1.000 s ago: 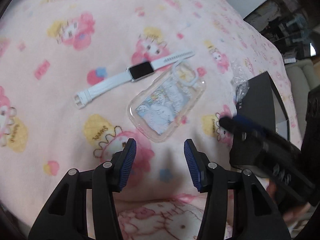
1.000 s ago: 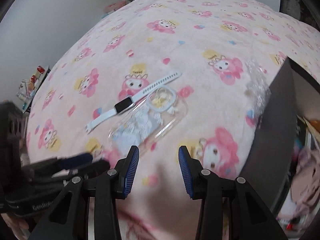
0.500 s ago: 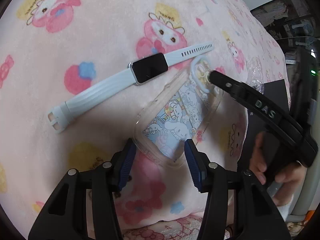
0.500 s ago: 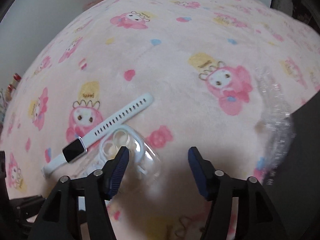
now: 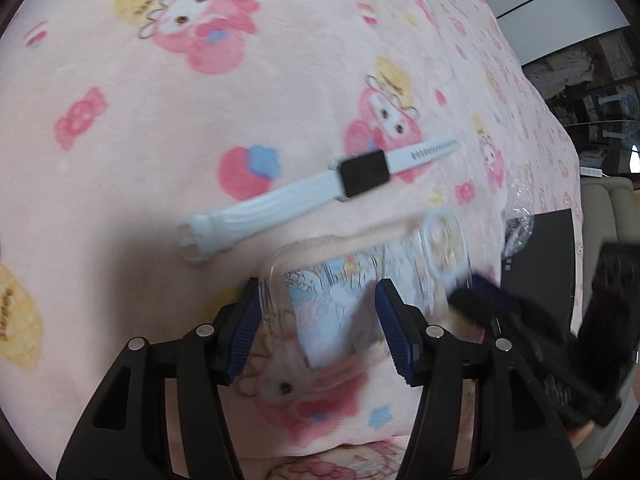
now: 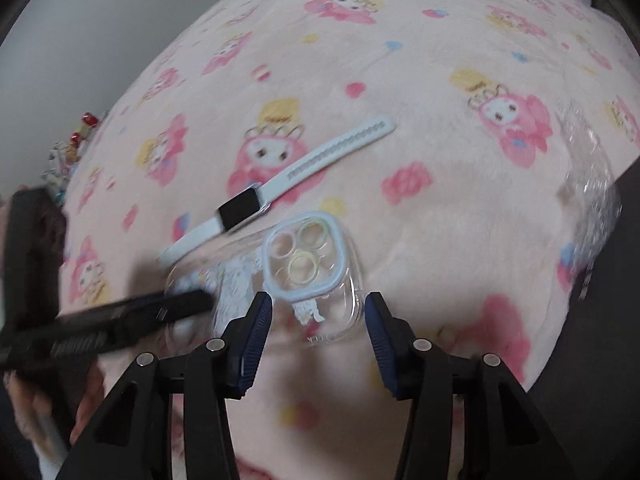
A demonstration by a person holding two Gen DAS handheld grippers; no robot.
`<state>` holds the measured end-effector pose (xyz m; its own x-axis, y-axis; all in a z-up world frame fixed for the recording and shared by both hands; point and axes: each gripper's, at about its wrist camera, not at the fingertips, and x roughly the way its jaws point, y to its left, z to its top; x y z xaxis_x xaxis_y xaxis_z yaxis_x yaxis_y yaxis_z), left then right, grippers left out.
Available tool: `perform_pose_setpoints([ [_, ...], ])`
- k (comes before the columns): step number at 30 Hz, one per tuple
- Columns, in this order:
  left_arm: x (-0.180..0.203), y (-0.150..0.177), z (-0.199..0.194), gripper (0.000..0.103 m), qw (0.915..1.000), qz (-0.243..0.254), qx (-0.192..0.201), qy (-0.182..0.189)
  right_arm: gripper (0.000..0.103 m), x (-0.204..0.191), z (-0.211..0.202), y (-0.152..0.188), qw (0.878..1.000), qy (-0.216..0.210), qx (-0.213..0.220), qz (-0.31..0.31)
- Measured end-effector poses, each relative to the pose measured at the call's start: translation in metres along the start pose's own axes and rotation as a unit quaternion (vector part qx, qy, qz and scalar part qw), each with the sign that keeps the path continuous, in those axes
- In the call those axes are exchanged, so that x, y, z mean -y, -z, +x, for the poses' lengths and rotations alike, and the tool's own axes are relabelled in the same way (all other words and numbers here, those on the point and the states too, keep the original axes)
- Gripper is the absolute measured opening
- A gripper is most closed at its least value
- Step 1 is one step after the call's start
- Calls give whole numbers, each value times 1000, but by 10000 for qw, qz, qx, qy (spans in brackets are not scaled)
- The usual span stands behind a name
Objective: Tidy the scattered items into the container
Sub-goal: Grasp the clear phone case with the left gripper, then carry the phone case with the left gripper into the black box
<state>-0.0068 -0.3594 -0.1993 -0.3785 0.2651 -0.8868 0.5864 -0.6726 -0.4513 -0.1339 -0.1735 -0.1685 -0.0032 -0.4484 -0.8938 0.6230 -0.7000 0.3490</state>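
A clear phone case [image 5: 352, 280] with a cartoon print lies on the pink blanket; it also shows in the right wrist view [image 6: 304, 276]. A white smartwatch [image 5: 320, 192] lies just beyond it, also in the right wrist view [image 6: 280, 184]. My left gripper [image 5: 316, 328] is open, its jaws on either side of the case's near end. My right gripper [image 6: 316, 332] is open, its jaws on either side of the case's camera end. The black container [image 5: 548, 264] sits at the right.
The pink cartoon blanket [image 5: 160, 120] covers the whole bed. Crumpled clear plastic wrap [image 6: 588, 184] lies by the black container's edge [image 6: 616, 320]. Shelves and furniture stand beyond the bed at the upper right of the left wrist view.
Both grippers have moved down and in toward the phone case from opposite ends. The case now sits between the jaws of each. The watch has not moved.
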Motion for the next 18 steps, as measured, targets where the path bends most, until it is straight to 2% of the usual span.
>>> perform_pose_setpoints([
  [2, -3, -1, 3, 59, 9999, 22, -114, 119, 45, 2, -1, 8, 10000, -48, -65, 5],
  [3, -3, -1, 5, 59, 9998, 27, -153, 139, 46, 3, 0, 9, 10000, 96, -21, -6],
  [5, -3, 1, 10, 59, 9998, 54, -193, 58, 47, 7, 8, 7, 9974, 701, 144, -106],
  [6, -2, 2, 12, 60, 9997, 62, -220, 23, 48, 4, 13, 6, 9963, 828, 182, -146],
  [7, -1, 2, 14, 61, 9996, 89, -260, 4, 49, 3, 17, 3, 9966, 780, 214, -157],
  [10, 5, 2, 13, 65, 9994, 174, -275, -84, 51, 6, 26, -2, 9999, 96, 134, -3],
  [13, 11, 7, 5, 65, 9994, 229, -264, -47, 50, 2, 20, 4, 9996, 154, 226, -91],
  [18, 22, 32, -19, 65, 9992, 268, -166, 249, 50, 1, -14, 29, 9992, 156, 351, -57],
])
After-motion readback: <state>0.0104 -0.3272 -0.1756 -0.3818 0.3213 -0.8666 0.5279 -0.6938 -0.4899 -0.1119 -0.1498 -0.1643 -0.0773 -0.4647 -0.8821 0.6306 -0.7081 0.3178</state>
